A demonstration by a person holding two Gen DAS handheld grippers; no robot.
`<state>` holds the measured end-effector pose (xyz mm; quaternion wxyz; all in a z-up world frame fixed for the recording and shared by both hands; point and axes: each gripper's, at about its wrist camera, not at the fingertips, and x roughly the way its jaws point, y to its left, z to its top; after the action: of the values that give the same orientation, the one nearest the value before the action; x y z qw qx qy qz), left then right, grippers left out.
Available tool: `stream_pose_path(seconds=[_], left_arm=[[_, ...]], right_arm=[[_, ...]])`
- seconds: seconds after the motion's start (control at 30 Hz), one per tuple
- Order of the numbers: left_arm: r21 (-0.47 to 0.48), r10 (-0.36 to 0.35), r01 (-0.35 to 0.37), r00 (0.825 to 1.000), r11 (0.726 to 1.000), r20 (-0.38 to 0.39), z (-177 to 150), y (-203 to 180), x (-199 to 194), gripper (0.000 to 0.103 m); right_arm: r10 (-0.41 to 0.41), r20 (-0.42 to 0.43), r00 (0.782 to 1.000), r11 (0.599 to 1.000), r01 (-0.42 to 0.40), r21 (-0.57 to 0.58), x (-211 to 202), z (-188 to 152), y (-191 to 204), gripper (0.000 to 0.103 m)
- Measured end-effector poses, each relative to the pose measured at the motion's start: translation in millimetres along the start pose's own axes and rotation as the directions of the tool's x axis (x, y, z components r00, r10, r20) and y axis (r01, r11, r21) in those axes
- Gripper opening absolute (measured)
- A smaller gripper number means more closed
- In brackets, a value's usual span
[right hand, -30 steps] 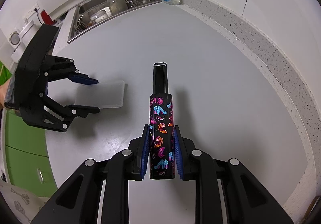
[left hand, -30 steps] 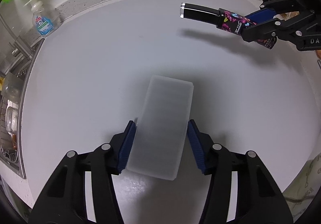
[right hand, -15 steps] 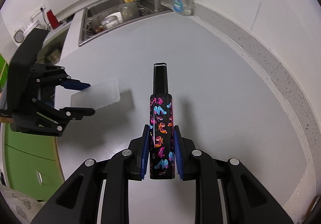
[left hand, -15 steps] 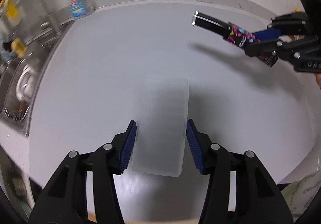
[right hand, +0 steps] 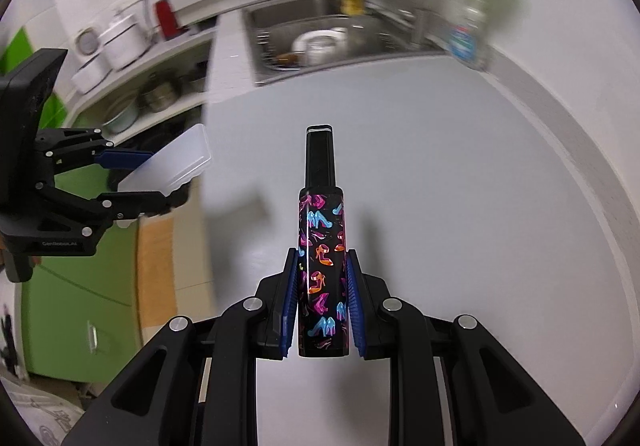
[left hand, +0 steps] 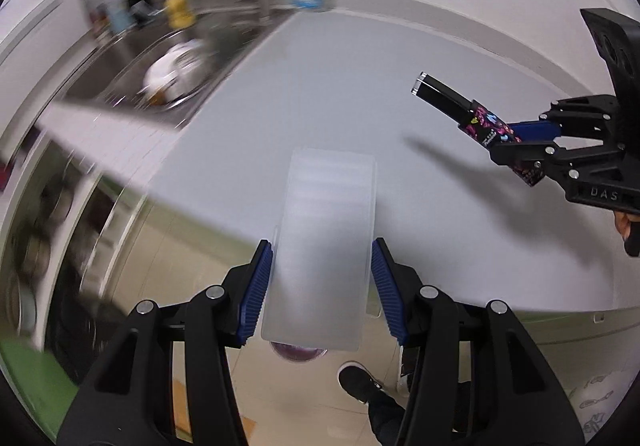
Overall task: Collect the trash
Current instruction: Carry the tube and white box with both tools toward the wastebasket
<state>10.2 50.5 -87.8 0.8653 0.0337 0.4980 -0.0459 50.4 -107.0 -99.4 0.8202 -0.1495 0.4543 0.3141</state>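
Two pieces of trash are riding in my grippers, one in each. My left gripper [left hand: 320, 286] is clamping a frosted plastic box [left hand: 326, 242] across its short width, so the box's long axis is running straight out ahead along the fingers. My right gripper [right hand: 322, 294] is pinching a black tube printed with coloured shoes [right hand: 322, 258] near its base, jaws narrow, and the tube's long axis is likewise pointing forward, its plain black cap [right hand: 319, 154] leading.

Both things are hanging in the air, clear of the grey countertop [right hand: 460, 206]. The box is already reaching out past the counter's edge: under it I am seeing the pale floor [left hand: 304, 398], a dark round shape I cannot identify, and my own shoe [left hand: 358, 382]. The tube is hanging above the counter, well apart from the box, with the sink [right hand: 320, 34] far beyond it.

No bin is showing in either view, so I am judging only this: the left hand is the nearer one to the open floor side, and wherever the trash goes, the box looks placed to drop first.
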Motion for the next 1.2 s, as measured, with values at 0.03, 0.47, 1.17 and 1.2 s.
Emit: stream_pose_path(seconds=[0.03,0.47,1.17,1.2], left_arm=[[-0.023,0.013,-0.013,1.0,1.0,-0.002,-12,9,-5,0.05],[-0.289,0.122,-0.141,0.989,0.947,-0.082,-148,107,3,0.05],[-0.484,0.087,-0.152,0.984,0.862,-0.154,-309,171,185,0.05],[-0.486,0.083,-0.15,0.984,0.861,-0.157,-316,171,195,0.05]], right_arm=[[0.02,0.0,1.0,1.0,-0.02,-0.019,4,3,15,0.022],[0.179,-0.098,0.979,0.964,-0.195,-0.182,85,-2,154,0.022],[0.139,-0.43,0.892,0.945,-0.249,-0.211,412,-140,210,0.022],[0.132,-0.436,0.89,0.944,-0.247,-0.218,425,-146,209,0.022]])
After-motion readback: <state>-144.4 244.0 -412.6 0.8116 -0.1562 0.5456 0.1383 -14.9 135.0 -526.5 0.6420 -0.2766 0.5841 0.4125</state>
